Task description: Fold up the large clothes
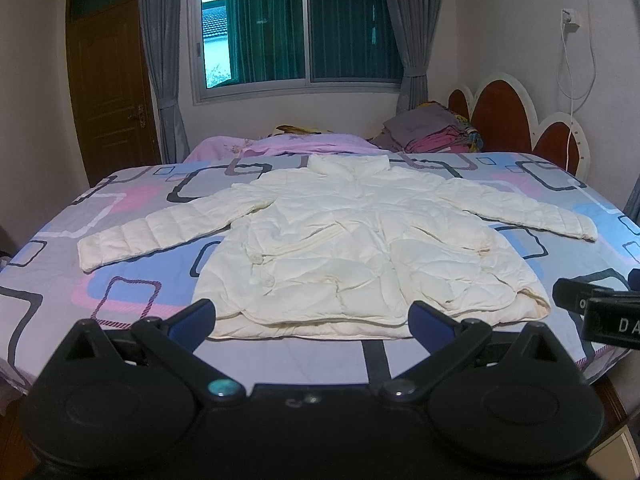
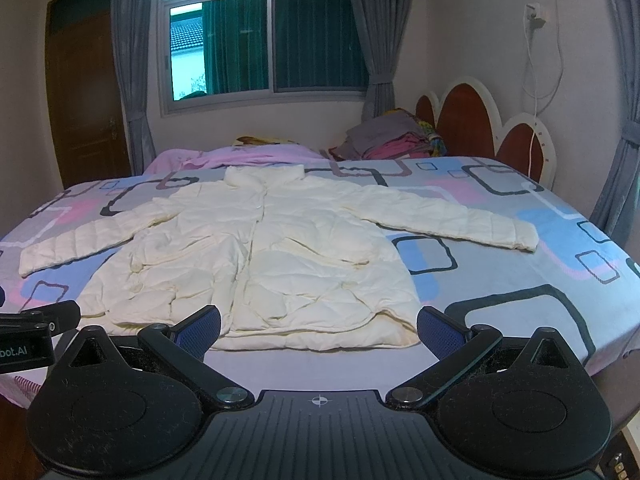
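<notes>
A cream quilted jacket (image 1: 340, 248) lies flat and front-up on the bed, collar toward the window, both sleeves spread out to the sides. The right wrist view shows the same jacket (image 2: 256, 256). My left gripper (image 1: 312, 320) hovers open just short of the jacket's hem, nothing between its blue-padded fingers. My right gripper (image 2: 318, 330) also stands open at the hem's near edge, holding nothing. The tip of the right gripper shows at the right edge of the left wrist view, and the left gripper's body at the left edge of the right wrist view.
The bed (image 1: 60, 280) carries a sheet patterned with pink, blue and grey squares. A pile of folded clothes (image 1: 432, 130) sits at the far right by the red headboard (image 1: 504, 116). A pink blanket (image 1: 280, 146) lies behind the collar. A window and a door stand beyond.
</notes>
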The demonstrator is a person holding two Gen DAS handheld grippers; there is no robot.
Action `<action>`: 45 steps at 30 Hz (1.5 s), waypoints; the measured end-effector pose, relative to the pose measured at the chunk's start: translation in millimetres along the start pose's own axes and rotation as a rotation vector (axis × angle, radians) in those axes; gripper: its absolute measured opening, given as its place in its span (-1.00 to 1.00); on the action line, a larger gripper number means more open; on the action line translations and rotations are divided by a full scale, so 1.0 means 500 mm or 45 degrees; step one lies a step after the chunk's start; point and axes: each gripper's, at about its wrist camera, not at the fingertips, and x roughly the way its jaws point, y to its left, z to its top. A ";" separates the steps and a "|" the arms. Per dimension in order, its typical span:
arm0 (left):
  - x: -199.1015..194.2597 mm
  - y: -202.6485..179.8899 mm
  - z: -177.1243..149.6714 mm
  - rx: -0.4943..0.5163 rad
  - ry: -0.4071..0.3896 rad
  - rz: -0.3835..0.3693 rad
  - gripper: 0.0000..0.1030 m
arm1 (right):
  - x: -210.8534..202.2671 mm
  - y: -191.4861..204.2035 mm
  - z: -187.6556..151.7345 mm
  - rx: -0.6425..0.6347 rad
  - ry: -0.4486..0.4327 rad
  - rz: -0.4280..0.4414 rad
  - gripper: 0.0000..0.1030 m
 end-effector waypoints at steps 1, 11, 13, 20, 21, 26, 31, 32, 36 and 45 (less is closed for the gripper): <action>0.000 -0.001 0.001 0.000 0.001 0.000 0.99 | -0.001 -0.001 0.001 0.000 0.001 0.000 1.00; -0.002 -0.007 0.000 0.001 0.001 0.004 1.00 | -0.008 -0.006 0.004 0.005 -0.002 0.000 1.00; -0.001 -0.007 0.000 -0.001 0.003 0.005 1.00 | -0.007 -0.007 0.004 0.007 -0.001 -0.001 1.00; 0.009 0.008 0.004 -0.074 0.029 -0.009 1.00 | -0.001 -0.007 0.007 0.010 -0.003 -0.005 1.00; 0.012 0.014 0.006 -0.107 0.032 -0.029 1.00 | 0.001 -0.008 0.008 0.011 -0.005 -0.007 1.00; 0.036 0.042 0.018 -0.223 0.046 -0.086 1.00 | 0.020 -0.019 0.018 0.025 -0.025 -0.036 1.00; 0.078 0.039 0.034 -0.203 0.048 -0.066 0.99 | 0.052 -0.043 0.032 0.044 -0.043 -0.079 1.00; 0.088 0.037 0.037 -0.202 0.047 -0.085 0.99 | 0.061 -0.051 0.035 0.047 -0.044 -0.087 1.00; 0.131 0.018 0.057 -0.180 -0.008 -0.104 0.99 | 0.115 -0.095 0.055 0.080 -0.051 -0.119 1.00; 0.309 -0.085 0.149 -0.158 -0.056 -0.164 1.00 | 0.302 -0.270 0.141 0.191 -0.098 -0.197 0.99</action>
